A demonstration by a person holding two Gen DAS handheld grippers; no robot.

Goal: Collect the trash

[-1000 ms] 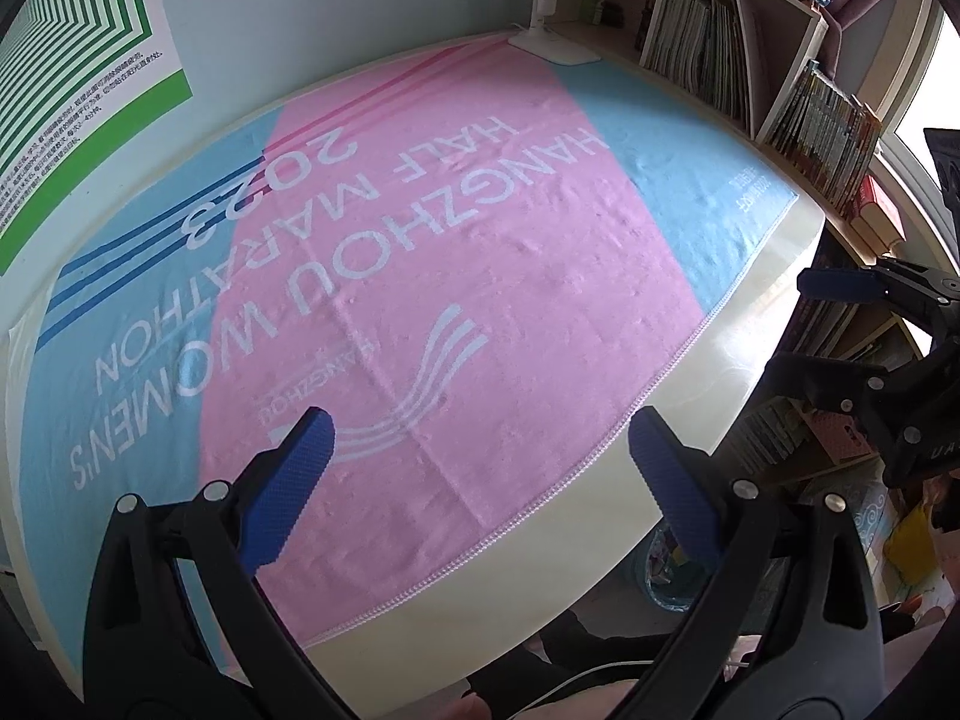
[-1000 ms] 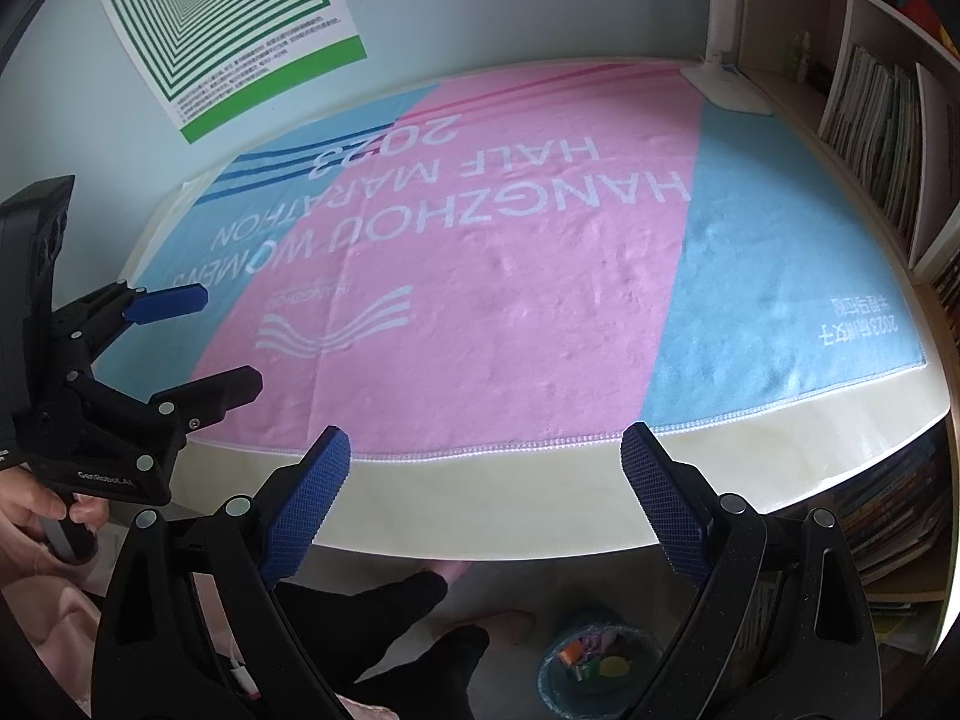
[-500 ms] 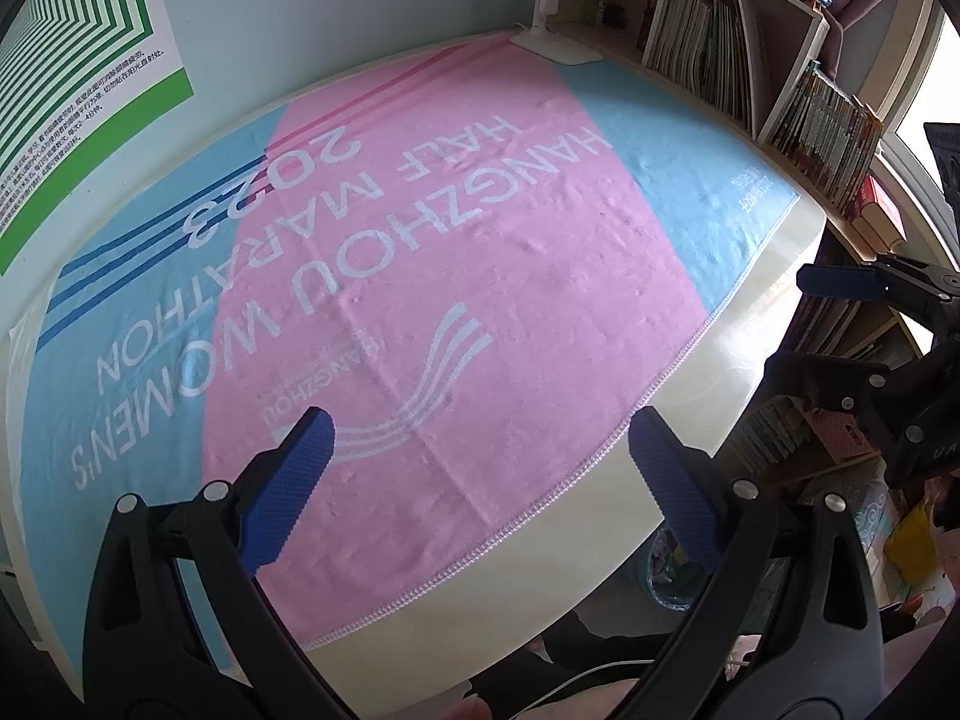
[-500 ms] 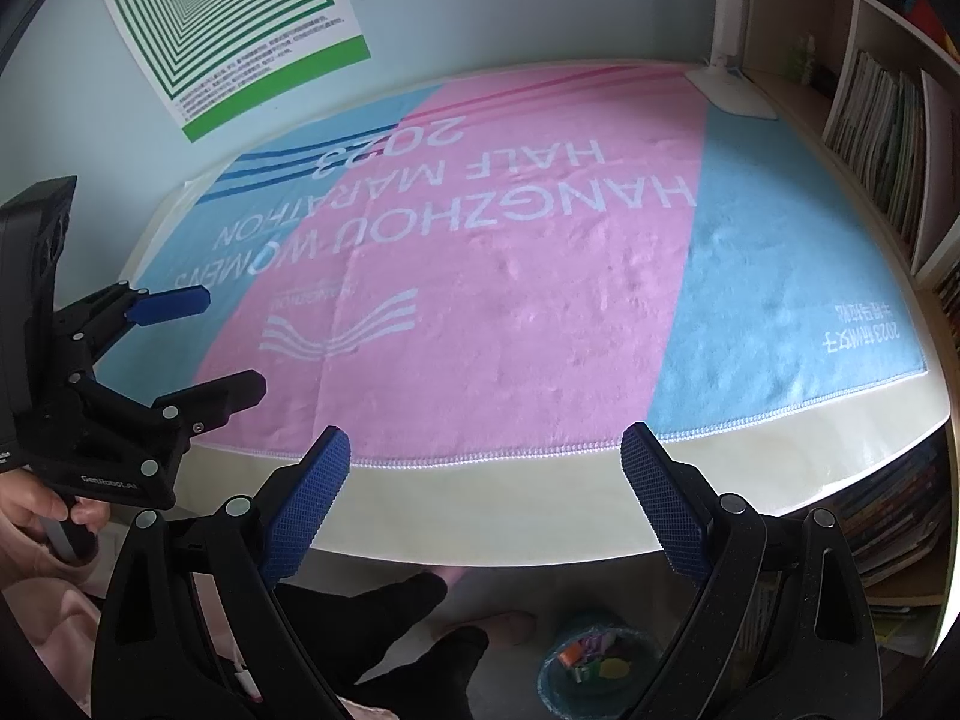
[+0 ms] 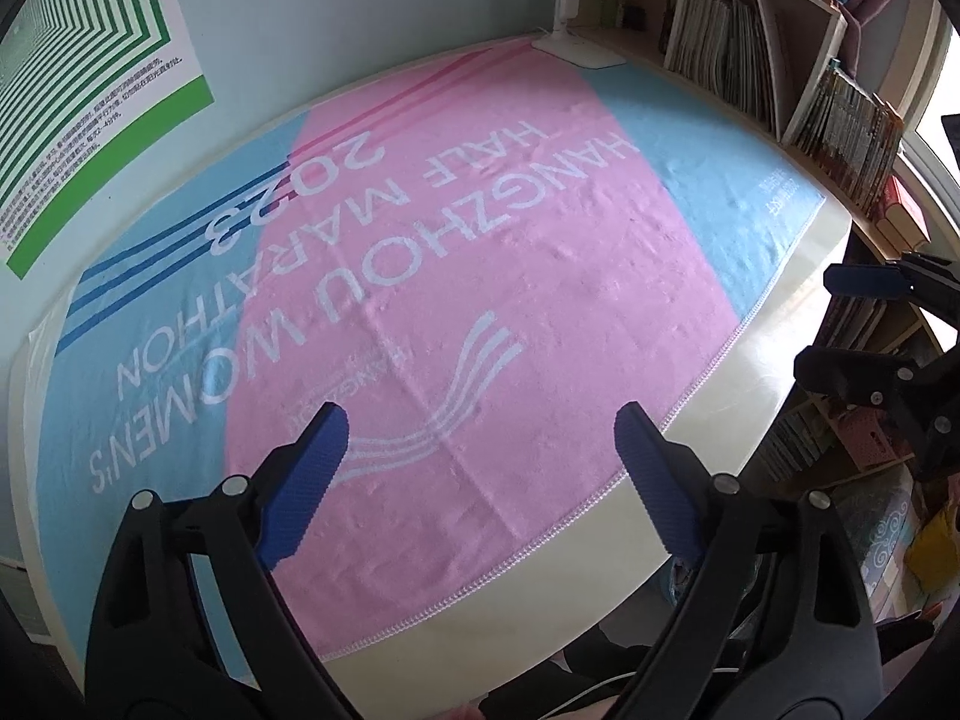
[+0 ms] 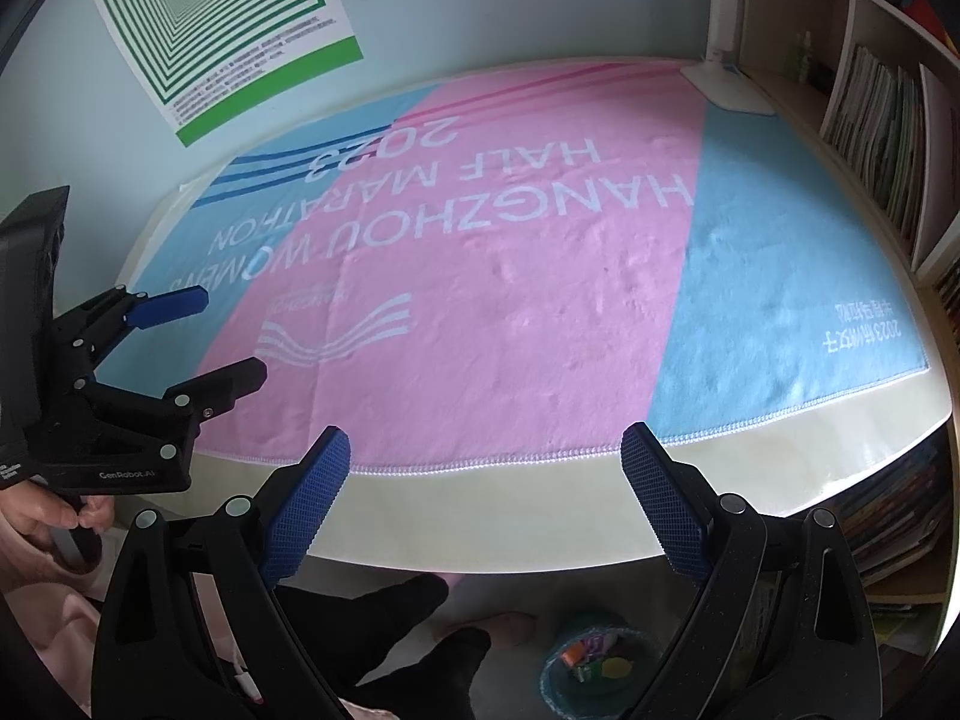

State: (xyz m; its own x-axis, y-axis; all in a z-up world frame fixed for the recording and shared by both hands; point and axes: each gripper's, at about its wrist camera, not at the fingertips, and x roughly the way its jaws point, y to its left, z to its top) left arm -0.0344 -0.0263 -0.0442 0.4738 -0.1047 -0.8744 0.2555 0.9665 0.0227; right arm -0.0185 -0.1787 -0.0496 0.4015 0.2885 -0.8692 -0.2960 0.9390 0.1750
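- Over the near edge of the tabletop (image 6: 540, 516), both claws point down at a slant toward a pink and light-blue towel (image 5: 510, 276) that covers most of the surface.
- The towel is printed with white letters reading upside down from here, HANGZHOU WOMEN'S HALF MARATHON 2023; its stitched hem runs just inside the bare cream strip along the near edge.
- The left gripper (image 5: 480, 456) stands wide, its jaws closing a little at this moment, with nothing between the blue pads (image 5: 306, 480); only towel shows beyond them.
- The right gripper (image 6: 486, 486) also stands wide and holds nothing; its pads frame the towel's hem and the bare near strip.
- In the right wrist view the left gripper shows at the left side, gripped from below by a hand (image 6: 42, 522).
- The trash is off the table: a small blue bin (image 6: 594, 666) sits on the floor below the near edge, with colourful scraps inside. What the scraps are is too small to tell.
- Legs in dark trousers (image 6: 384, 618) show under the near edge, beside the bin.
- At the far right corner of the tabletop stands a white lamp base (image 5: 579, 51).
- Shelves of books (image 5: 840, 120) run along the right edge.
- A green-and-white patterned poster (image 6: 210, 18) hangs on the wall behind the far edge.
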